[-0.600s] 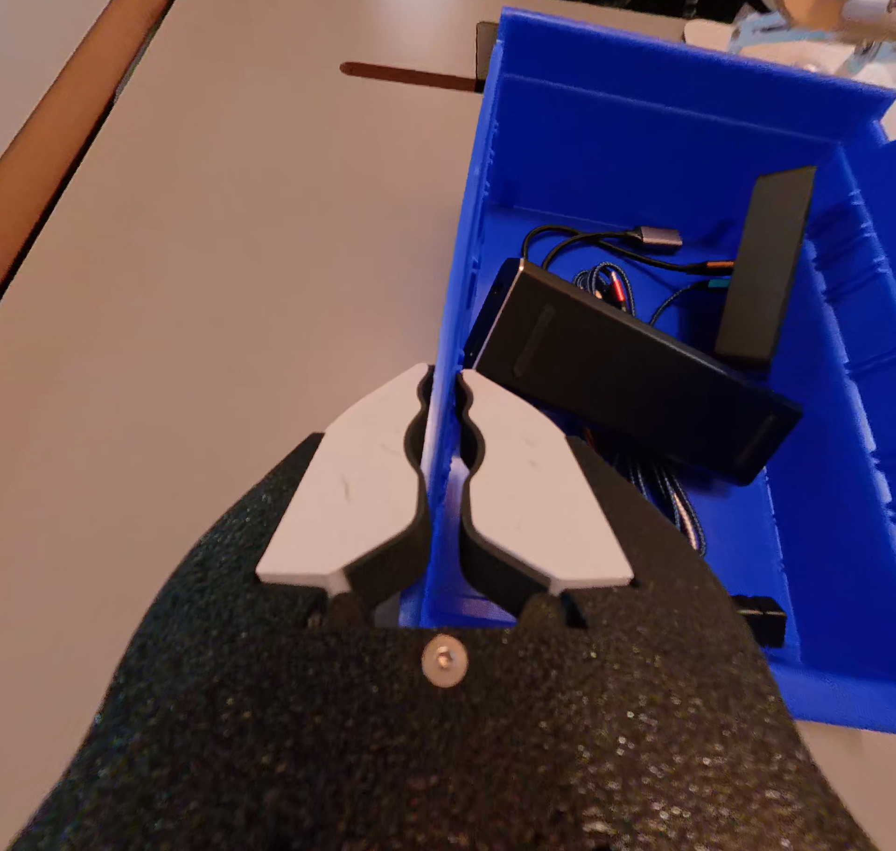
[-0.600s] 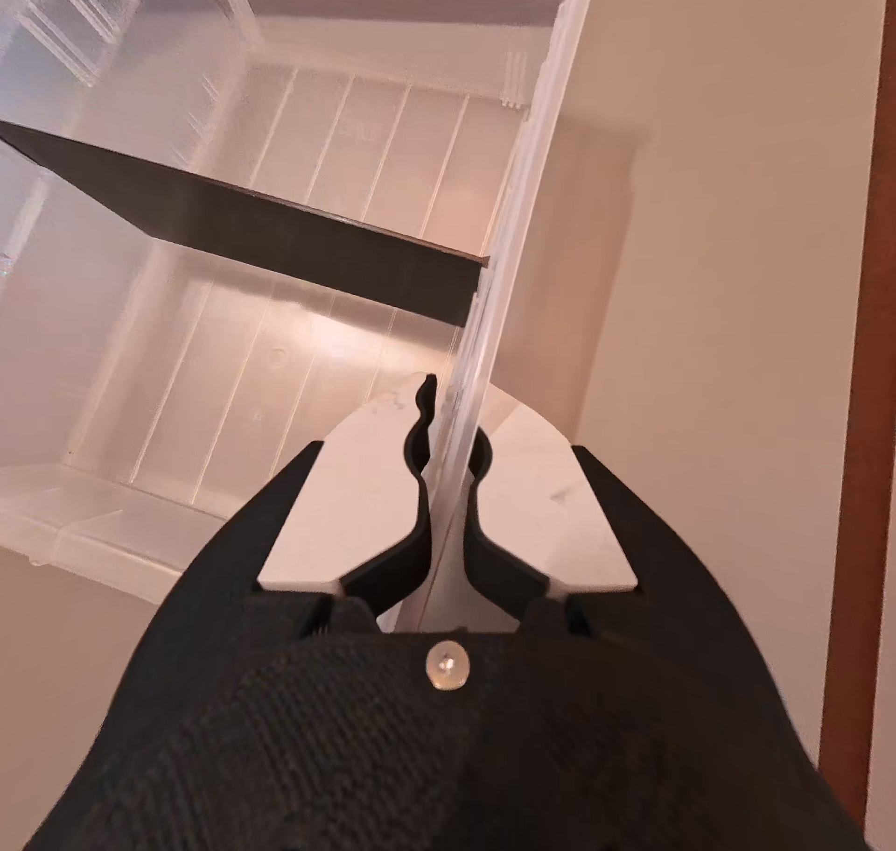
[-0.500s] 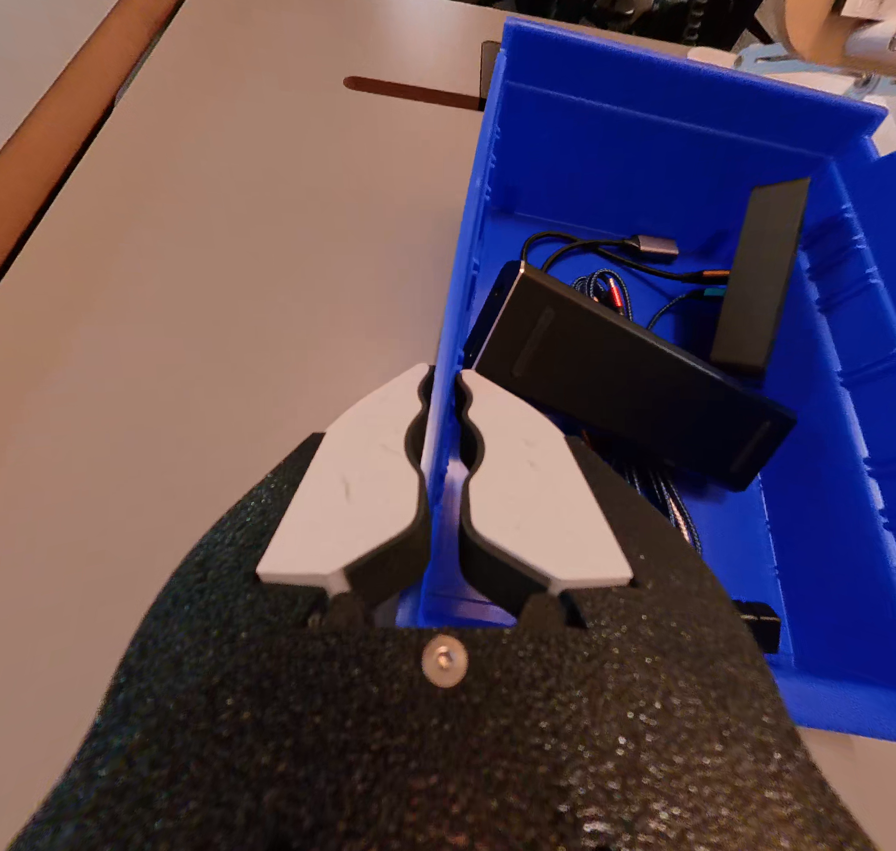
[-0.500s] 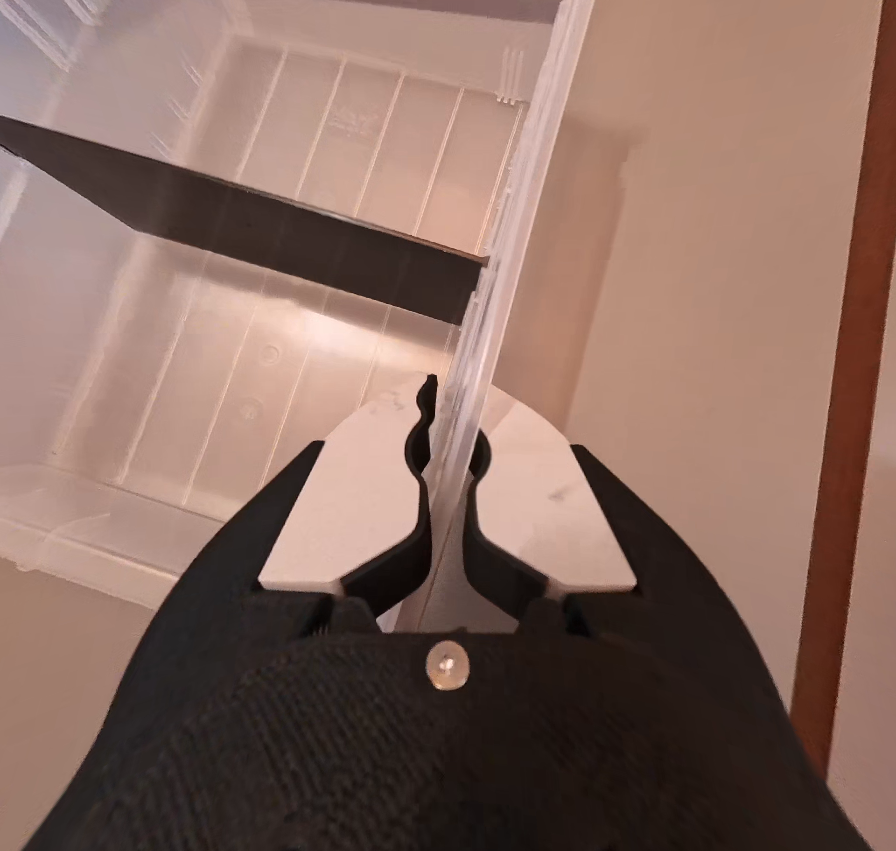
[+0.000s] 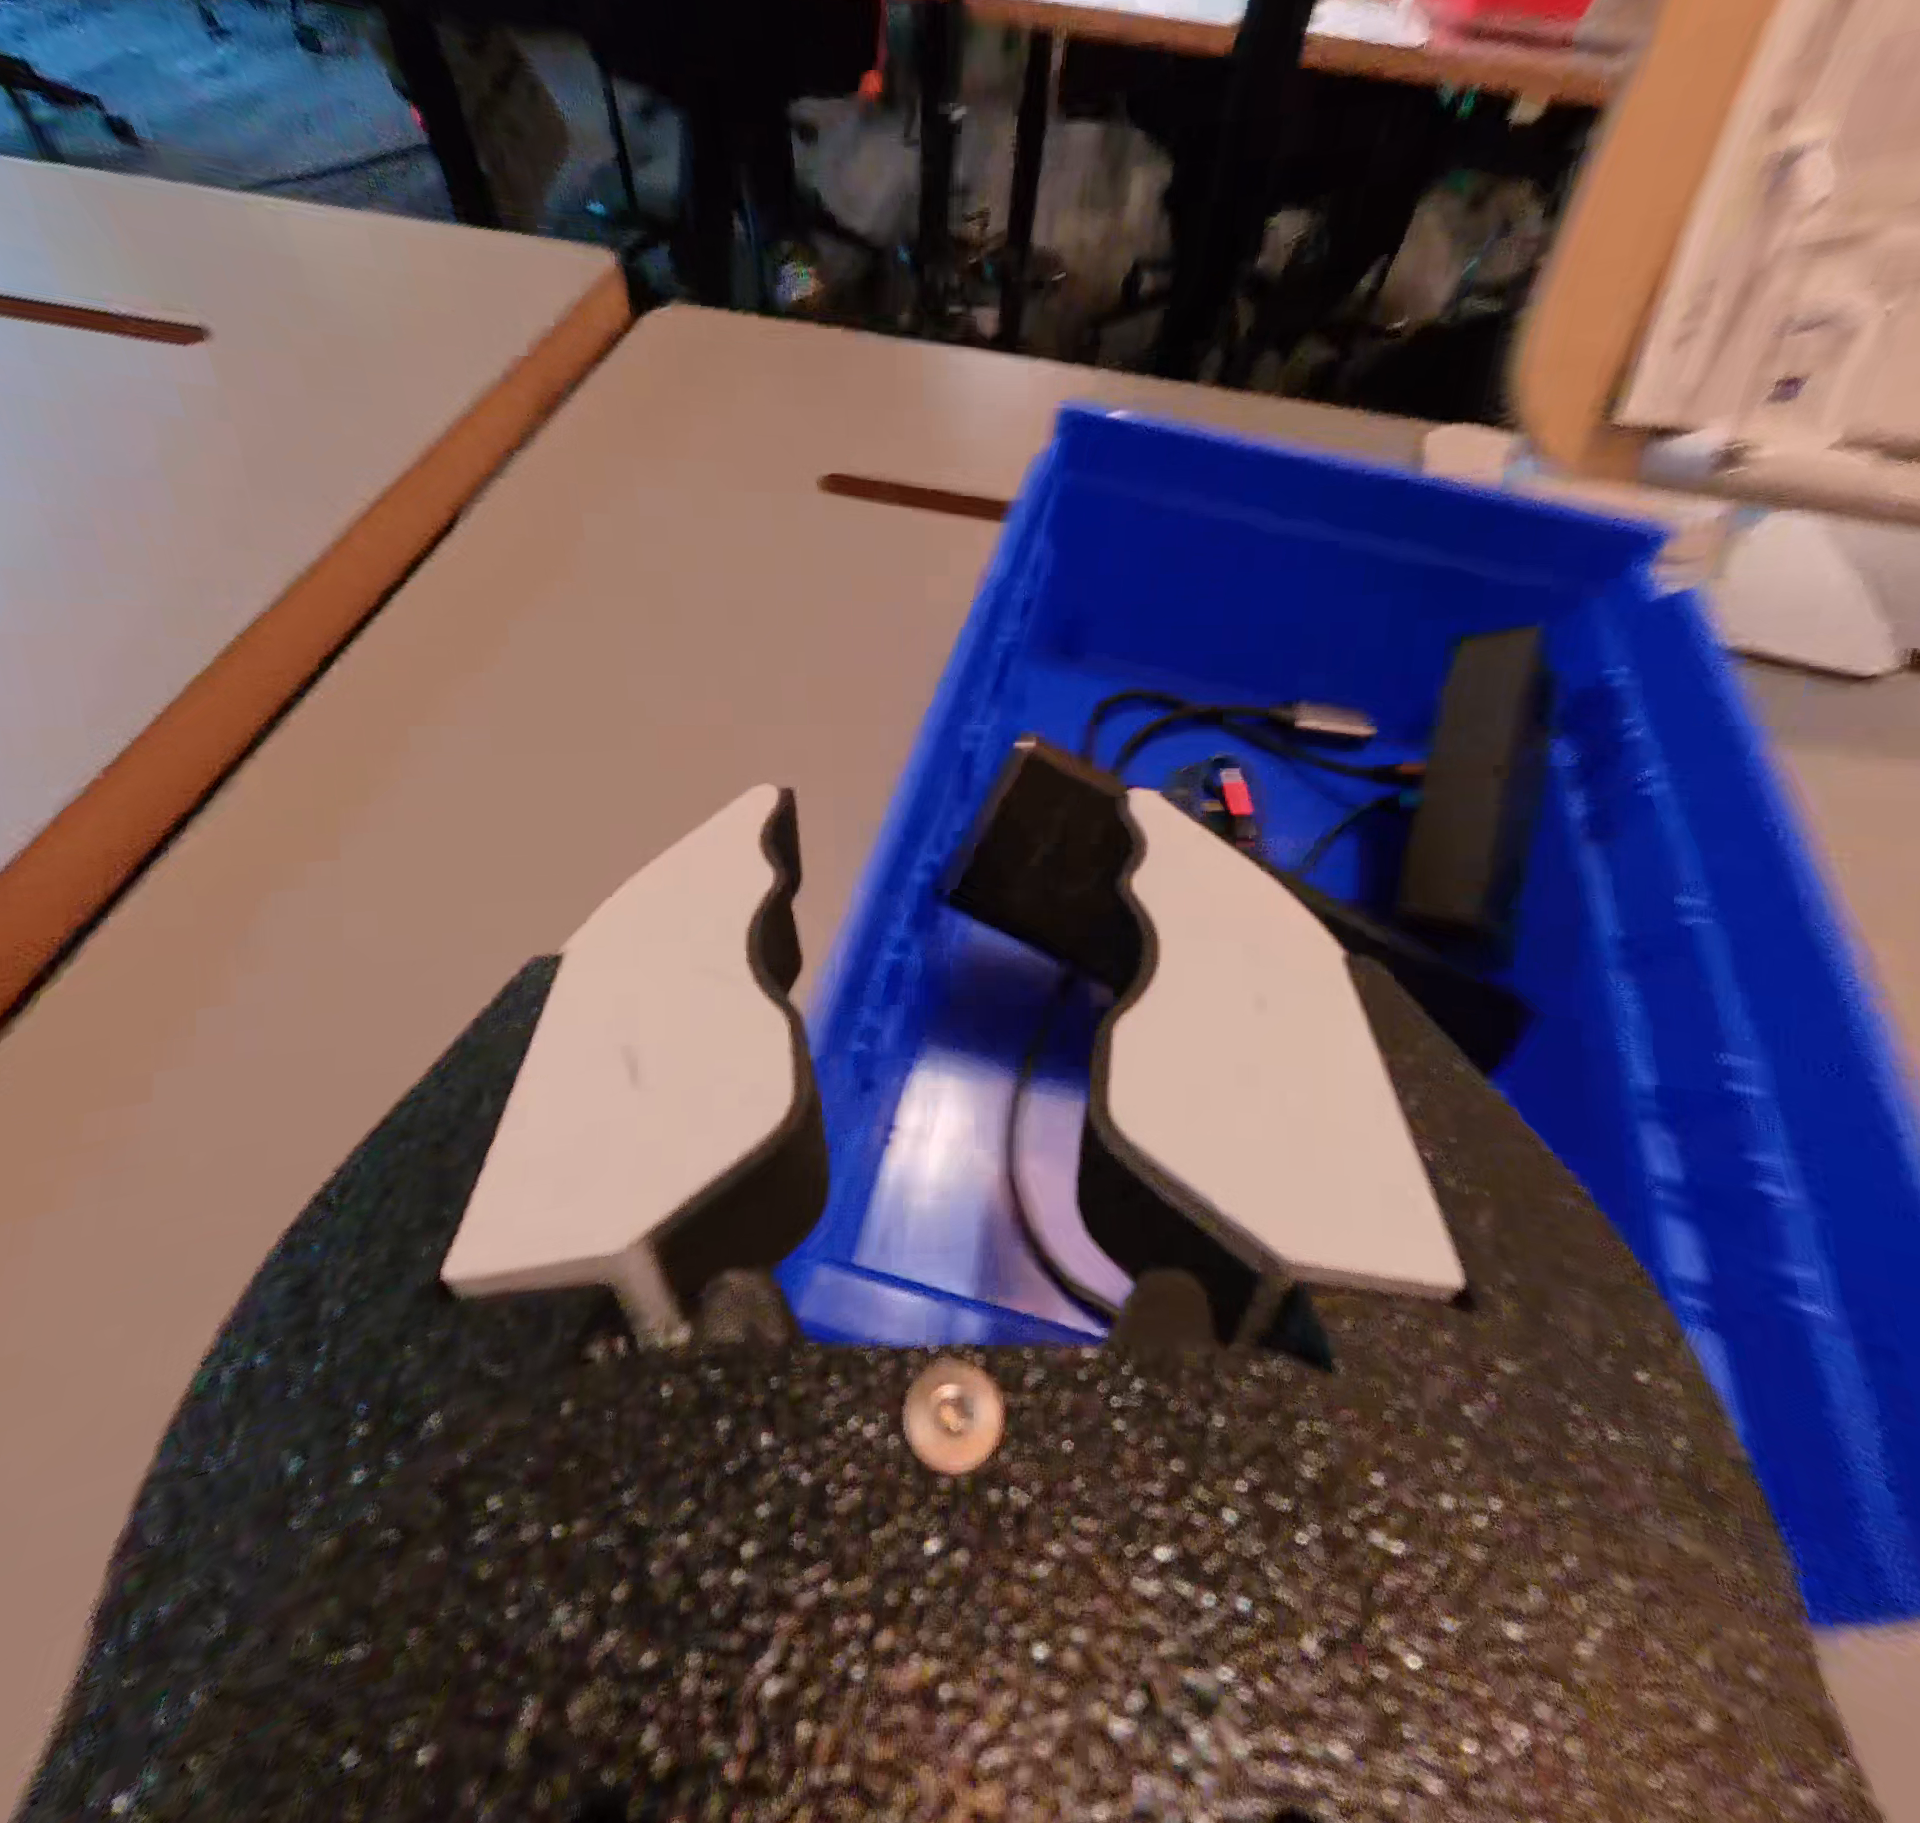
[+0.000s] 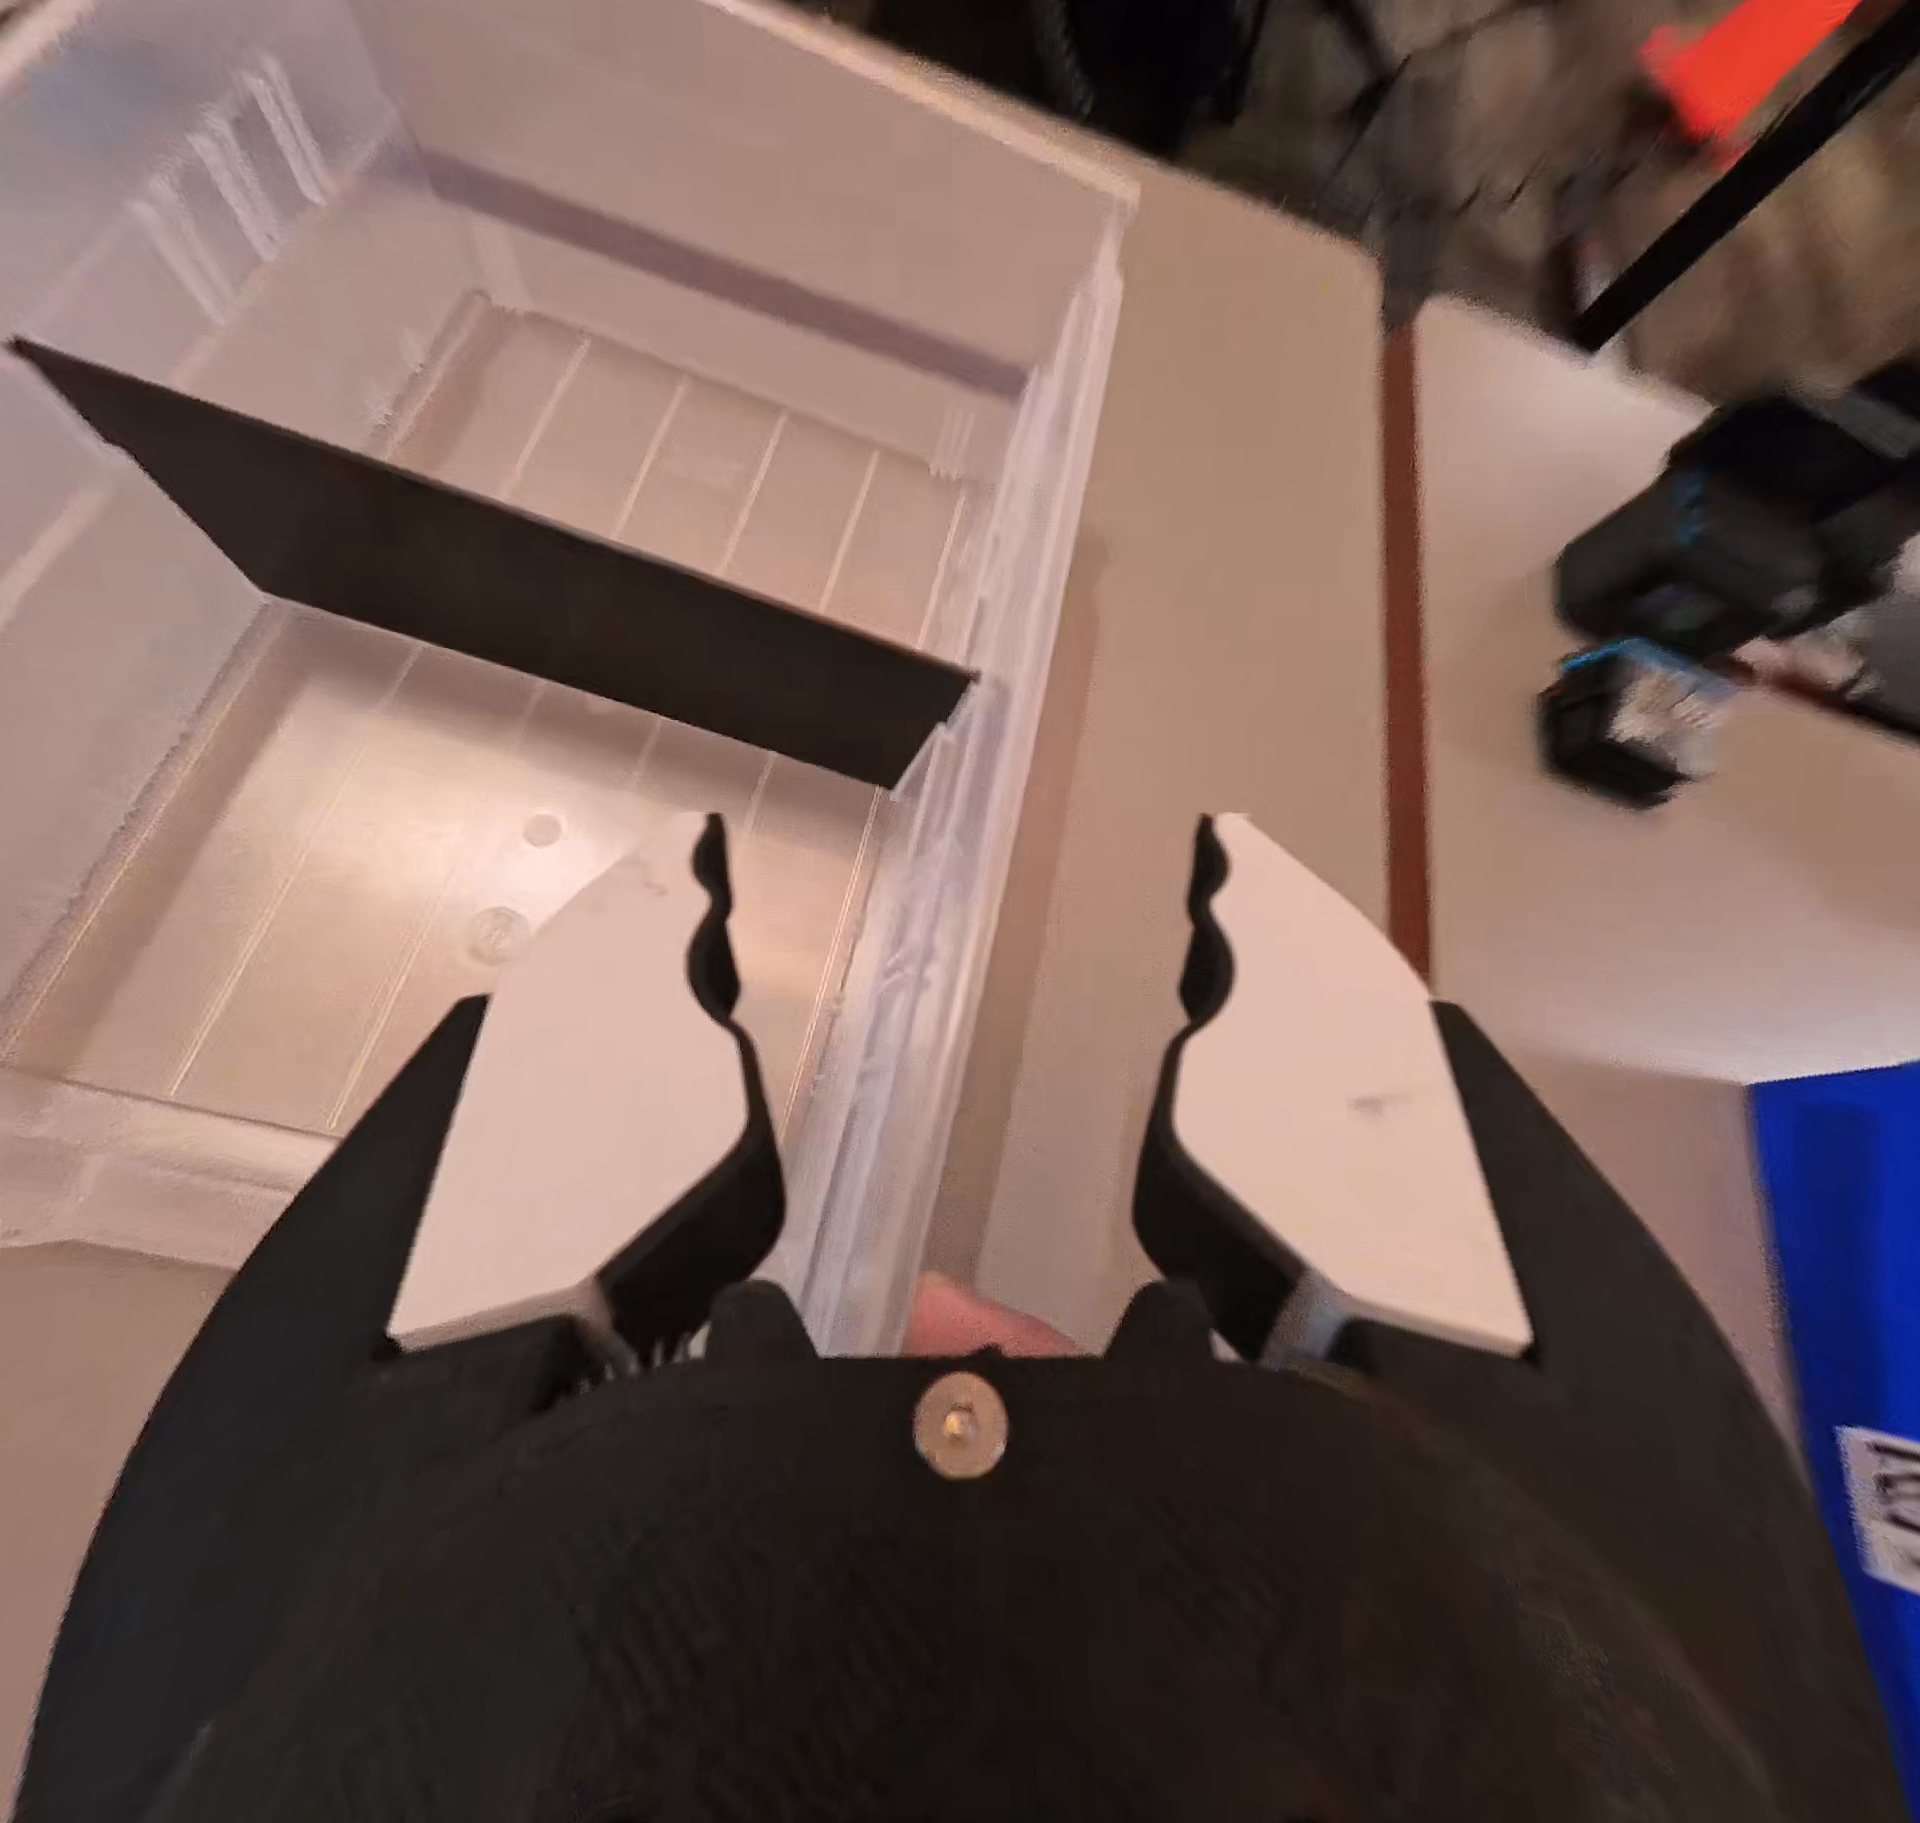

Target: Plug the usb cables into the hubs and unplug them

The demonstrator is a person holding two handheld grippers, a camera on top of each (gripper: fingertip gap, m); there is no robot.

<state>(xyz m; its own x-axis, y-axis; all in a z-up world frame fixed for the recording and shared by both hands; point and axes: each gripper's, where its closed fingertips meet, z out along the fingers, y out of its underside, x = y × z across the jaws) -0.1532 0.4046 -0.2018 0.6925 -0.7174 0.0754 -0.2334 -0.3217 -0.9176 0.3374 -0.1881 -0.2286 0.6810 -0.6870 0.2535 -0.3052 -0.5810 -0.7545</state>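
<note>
A blue bin on the grey table holds a large black hub lying at a slant, a slimmer black hub leaning on the right wall, and tangled usb cables. My left gripper is open, raised above the bin's left wall, one finger on each side of it. My right gripper is open above the right wall of a clear plastic bin, which has a black divider across it and holds nothing else that I can see.
The grey table has a brown slot behind the blue bin. A second table stands to the left. In the right wrist view a black device lies on a neighbouring table, and the blue bin's corner shows at right.
Both grippers have opened and let go of the bin walls they were clamped on. Both have lifted and tilted up, so more of the room shows.
</note>
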